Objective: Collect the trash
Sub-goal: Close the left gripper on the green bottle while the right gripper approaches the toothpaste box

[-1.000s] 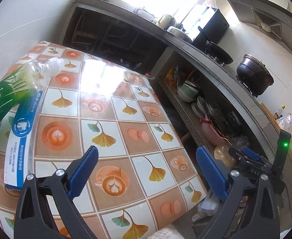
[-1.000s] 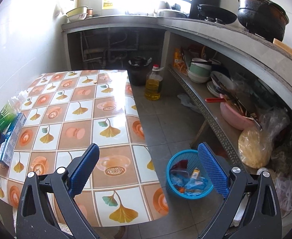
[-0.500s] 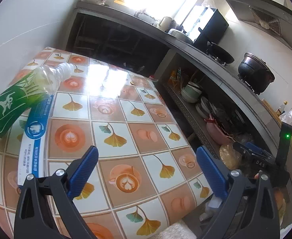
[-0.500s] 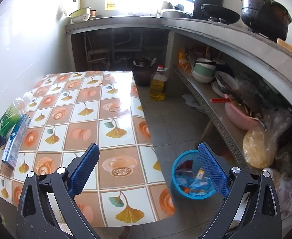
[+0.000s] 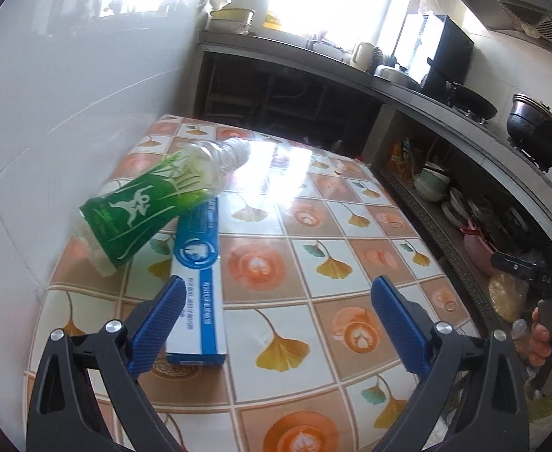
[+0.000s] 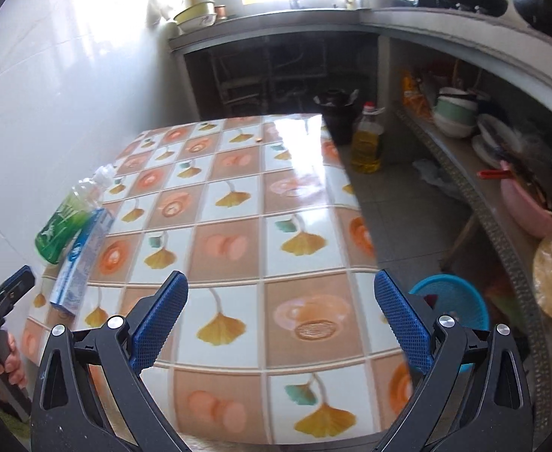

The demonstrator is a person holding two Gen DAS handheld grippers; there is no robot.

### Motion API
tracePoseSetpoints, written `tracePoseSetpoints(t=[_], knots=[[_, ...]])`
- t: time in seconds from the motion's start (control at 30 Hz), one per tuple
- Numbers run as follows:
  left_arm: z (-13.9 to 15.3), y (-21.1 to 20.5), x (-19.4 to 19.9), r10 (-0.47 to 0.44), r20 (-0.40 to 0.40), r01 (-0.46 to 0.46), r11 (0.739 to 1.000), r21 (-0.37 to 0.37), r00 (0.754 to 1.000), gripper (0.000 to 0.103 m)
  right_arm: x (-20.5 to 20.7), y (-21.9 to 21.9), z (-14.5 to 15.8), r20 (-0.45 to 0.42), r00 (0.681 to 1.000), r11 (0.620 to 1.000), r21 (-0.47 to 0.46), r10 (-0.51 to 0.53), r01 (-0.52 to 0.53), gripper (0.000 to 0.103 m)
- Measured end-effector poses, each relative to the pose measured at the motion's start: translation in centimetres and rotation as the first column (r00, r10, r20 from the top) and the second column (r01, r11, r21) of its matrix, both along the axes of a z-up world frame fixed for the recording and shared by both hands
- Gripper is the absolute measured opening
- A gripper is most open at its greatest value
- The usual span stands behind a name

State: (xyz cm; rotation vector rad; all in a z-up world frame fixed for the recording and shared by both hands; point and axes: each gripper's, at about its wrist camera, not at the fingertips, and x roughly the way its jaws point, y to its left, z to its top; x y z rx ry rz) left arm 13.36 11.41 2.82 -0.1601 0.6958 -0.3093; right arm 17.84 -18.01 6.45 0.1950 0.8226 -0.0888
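Note:
A blue and white toothpaste box lies on the tiled table by the left wall. Across its far end leans an empty plastic bottle with a green label. My left gripper is open just above the table, its left finger close beside the near end of the box and nothing between the fingers. My right gripper hangs open and empty over the table's near right part. A blue trash basket stands on the floor to the right of the table, partly hidden by the right finger.
The table meets a white tiled wall on the left. A concrete counter with pots runs along the right, its shelf holding bowls. An oil bottle and a dark bin stand on the floor.
My left gripper has swung left and closer, bringing the box and bottle from the view's edge toward its middle. My right gripper has moved forward and lower over the table. Both stay open.

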Motion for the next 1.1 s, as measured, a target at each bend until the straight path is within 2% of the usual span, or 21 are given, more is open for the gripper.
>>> tracePoseSetpoints(t=[0.13,0.23,0.37,0.47,0.53,0.77,0.83,0.9,1.0,1.1], knots=[[1.4,2.1,1.9,0.084,0.016,-0.084,0.996,0.022,0.996,0.096,2.0,2.1,-0.9,-0.028,0.996,0.991,0.101,0.088,-0.085,0.095],[3.1,3.2,4.1,0.085,0.032,-0.086,0.996,0.035,0.996,0.096,4.1,5.6,-1.9,-0.035,0.977,0.957,0.214,0.208,-0.196,0.095],[3.5,2.7,9.4,-0.037,-0.065,0.043,0.994,0.105,0.997,0.096,7.0,12.9,-3.3,-0.037,0.912,0.869,0.322,0.409,-0.376,0.095],[2.6,2.4,12.7,-0.027,-0.113,0.049,0.978,0.205,0.993,0.096,8.0,16.9,-4.3,-0.067,0.867,0.827,0.344,0.493,-0.444,0.095],[1.4,2.2,15.2,-0.031,-0.167,0.074,0.964,0.254,0.985,0.096,7.9,18.3,-4.7,-0.077,0.852,0.817,0.338,0.518,-0.466,0.095],[-2.0,1.3,20.0,-0.044,-0.296,0.140,0.940,0.312,0.954,0.096,8.9,19.1,-5.7,-0.121,0.832,0.810,0.340,0.542,-0.478,0.095],[-2.7,1.1,20.9,-0.057,-0.322,0.162,0.936,0.311,0.945,0.091,9.3,19.1,-5.9,-0.130,0.829,0.809,0.343,0.543,-0.476,0.095],[-3.4,1.3,21.4,-0.045,-0.348,0.159,0.938,0.307,0.936,0.087,9.6,19.1,-6.1,-0.135,0.828,0.809,0.345,0.544,-0.475,0.095],[-3.5,1.8,21.5,-0.036,-0.351,0.143,0.947,0.286,0.936,0.079,9.9,19.3,-6.2,-0.132,0.827,0.807,0.345,0.547,-0.479,0.095],[-3.2,2.8,21.5,-0.018,-0.355,0.105,0.968,0.228,0.935,0.078,10.5,19.5,-6.2,-0.131,0.823,0.800,0.360,0.552,-0.480,0.095]])
